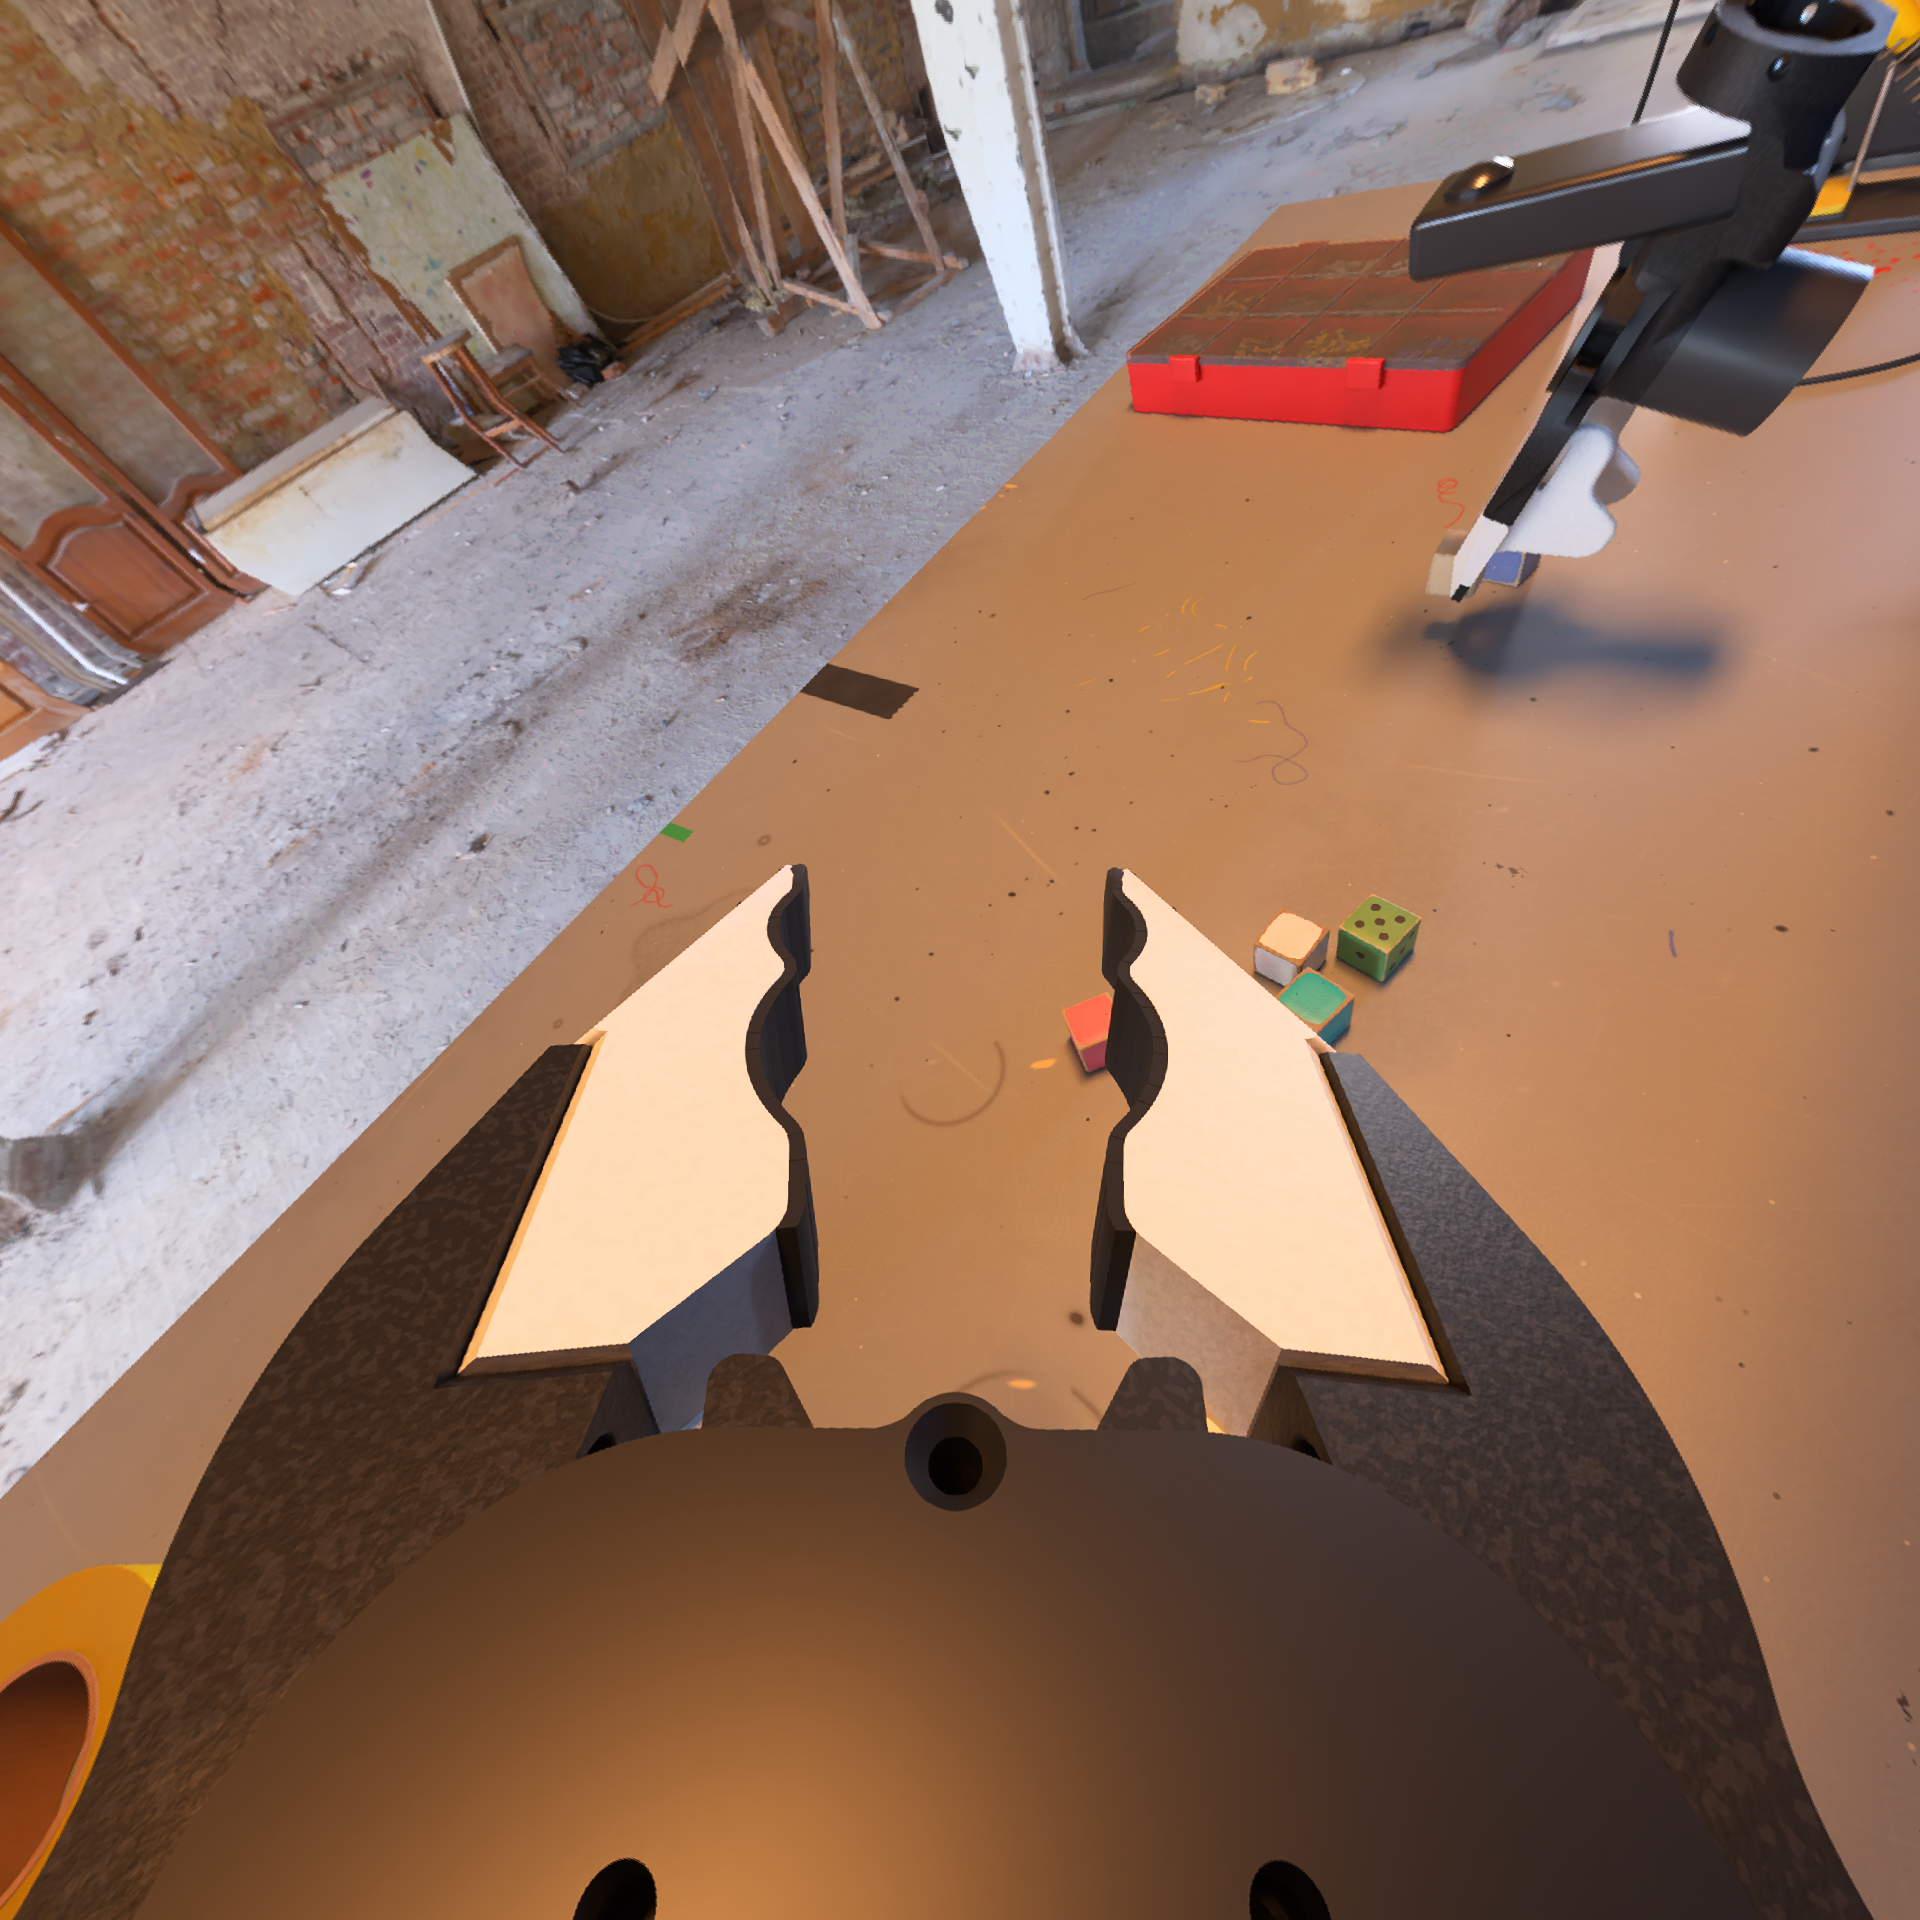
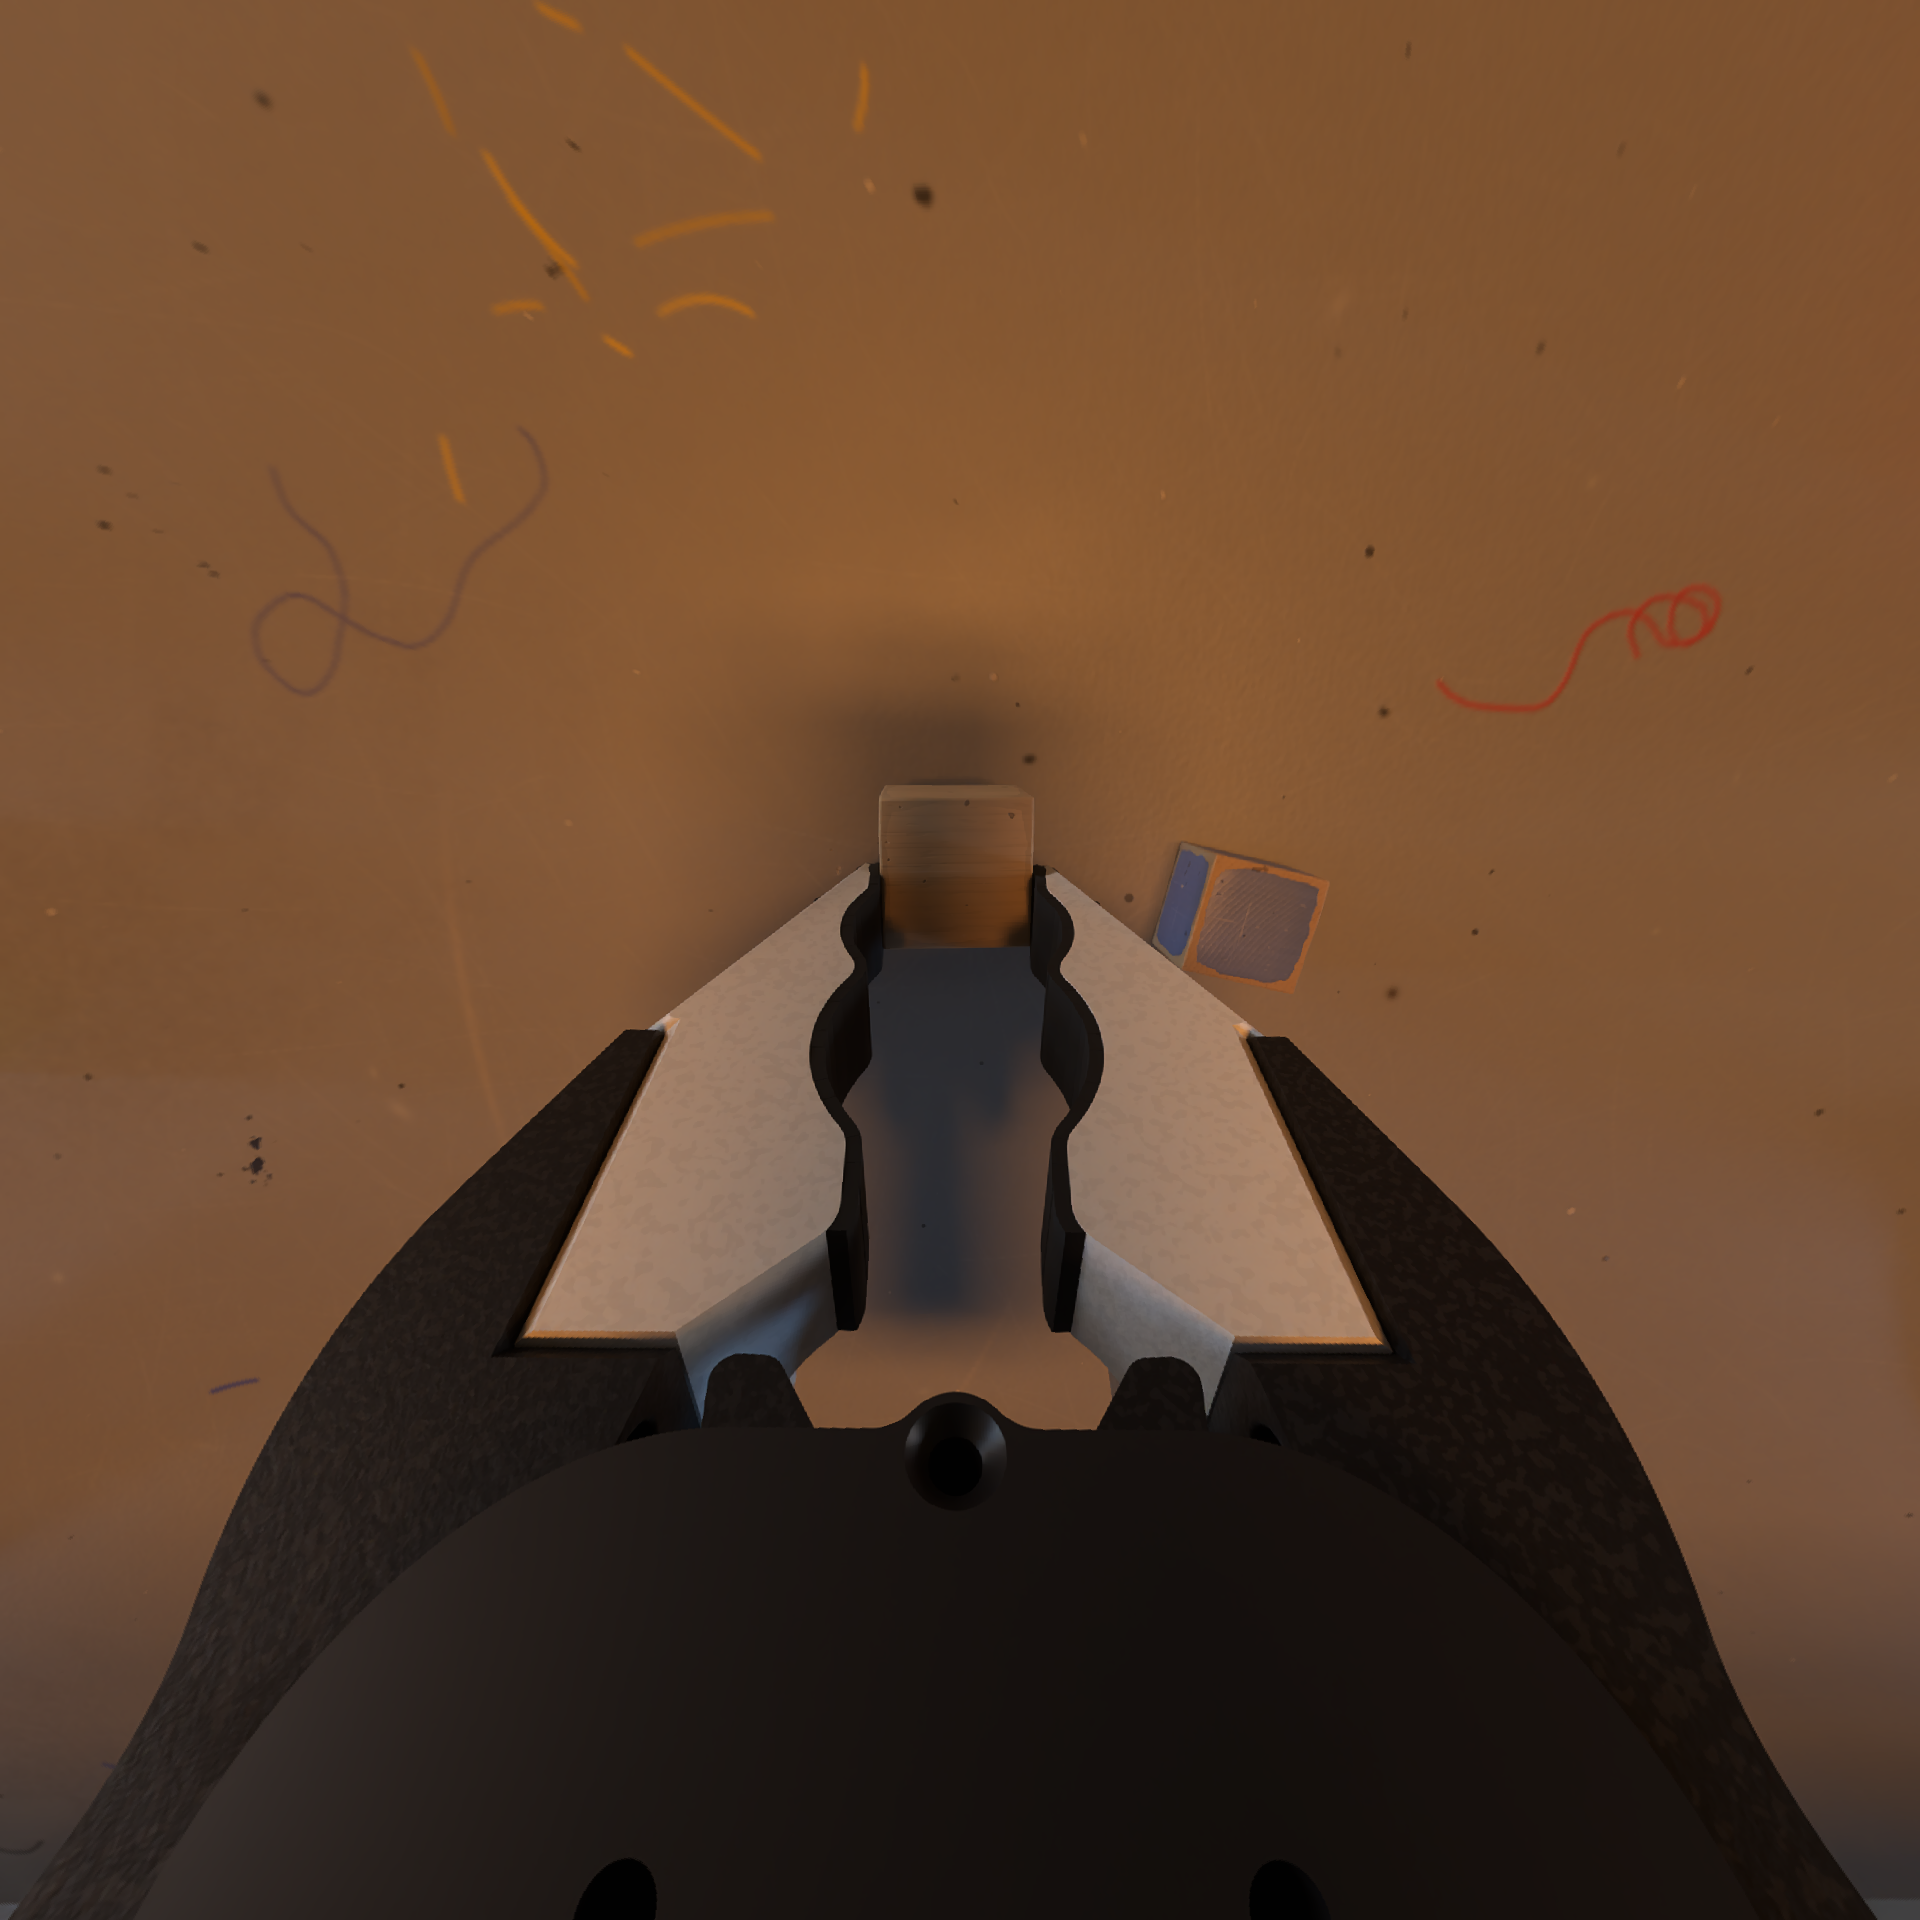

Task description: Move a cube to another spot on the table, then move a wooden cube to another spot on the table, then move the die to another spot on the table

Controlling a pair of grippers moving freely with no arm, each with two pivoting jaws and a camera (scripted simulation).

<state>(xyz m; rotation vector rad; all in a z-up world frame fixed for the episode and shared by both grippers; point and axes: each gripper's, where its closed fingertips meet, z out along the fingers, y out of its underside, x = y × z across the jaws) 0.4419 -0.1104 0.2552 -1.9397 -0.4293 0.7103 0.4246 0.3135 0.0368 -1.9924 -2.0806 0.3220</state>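
Left gripper: fingers wide apart, holding nothing, low over the desk as if waiting.
Small blocks: red block, teal block, white block and green die sit close together just past it.
Right gripper: squeezed on the wooden cube, probably to carry it somewhere new.
Blue block: flat on the desk beside that cube.
Red box: far back, lid closed.

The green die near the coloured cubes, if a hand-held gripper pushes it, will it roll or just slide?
The green die sits flat on one face on the table, so it would probably slide, not roll. It looks rigid and small, likely light. A white cube sits close beside it, so a sideways push might knock that.
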